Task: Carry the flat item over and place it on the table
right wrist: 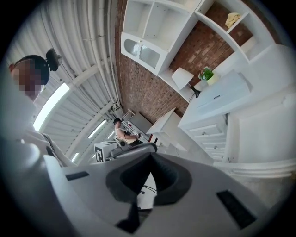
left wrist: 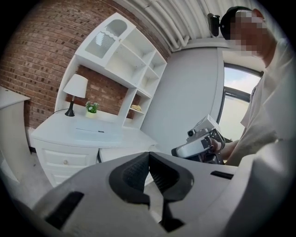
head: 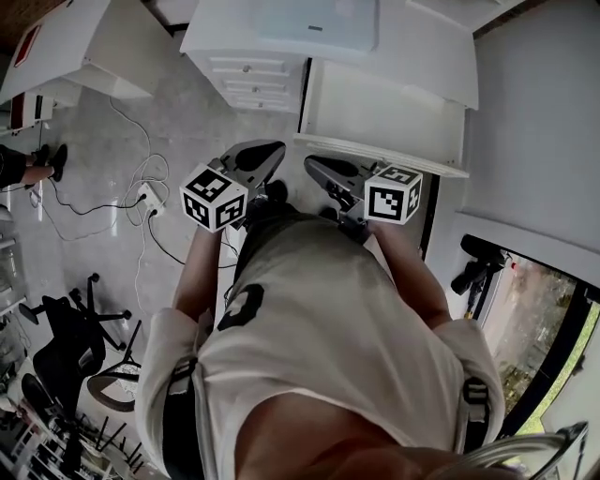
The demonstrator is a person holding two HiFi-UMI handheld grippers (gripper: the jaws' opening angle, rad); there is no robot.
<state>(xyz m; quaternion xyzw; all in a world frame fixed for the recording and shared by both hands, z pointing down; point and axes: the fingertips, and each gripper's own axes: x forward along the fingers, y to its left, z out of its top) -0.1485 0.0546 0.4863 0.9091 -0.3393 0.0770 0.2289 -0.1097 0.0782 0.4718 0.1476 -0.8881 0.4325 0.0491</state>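
The flat item (head: 319, 23) is a thin pale slab lying on top of a white desk with drawers (head: 248, 75). It also shows in the left gripper view as the flat item (left wrist: 95, 134) and in the right gripper view as the flat item (right wrist: 221, 98). My left gripper (head: 272, 152) and right gripper (head: 312, 165) are held close to my chest, well short of the desk, tips pointing toward it. Both are shut and hold nothing. The left gripper's (left wrist: 149, 154) jaws meet, as do the right gripper's (right wrist: 151, 155).
A lower white table (head: 380, 108) adjoins the desk on the right. A white hutch (left wrist: 125, 60) with a lamp (left wrist: 75, 90) and a small plant (left wrist: 92, 108) stands behind the desk. Cables and a power strip (head: 145, 199) lie on the floor left, with office chairs (head: 70, 342) nearer.
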